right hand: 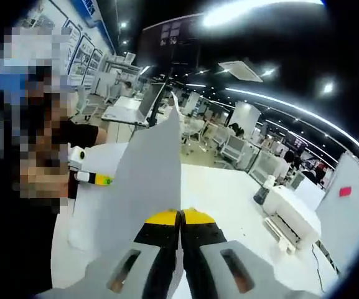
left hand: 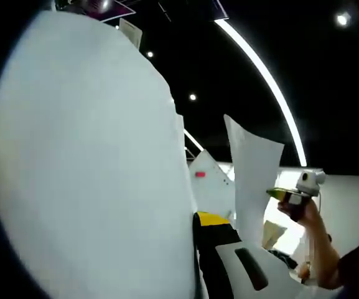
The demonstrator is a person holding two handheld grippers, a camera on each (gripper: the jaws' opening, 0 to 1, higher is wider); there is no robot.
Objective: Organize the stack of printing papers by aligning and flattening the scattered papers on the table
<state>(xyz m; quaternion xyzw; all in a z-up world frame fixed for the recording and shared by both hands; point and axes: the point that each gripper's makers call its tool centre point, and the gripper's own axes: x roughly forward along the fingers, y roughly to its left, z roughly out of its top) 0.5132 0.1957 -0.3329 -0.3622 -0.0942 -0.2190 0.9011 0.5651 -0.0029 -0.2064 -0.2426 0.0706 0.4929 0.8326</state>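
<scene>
In the right gripper view, the right gripper (right hand: 180,218) has its jaws pressed together on a sheet of paper (right hand: 151,180) rising upright. Beyond, the white table (right hand: 223,193) carries a printer (right hand: 291,221). In the left gripper view, the left gripper (left hand: 199,249) clamps a large sheet (left hand: 86,162) (filling the left), the other gripper farther right.

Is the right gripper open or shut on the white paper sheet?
Shut: the right gripper has its yellow-tipped jaws pressed together, pinching the upright white paper sheet.
</scene>
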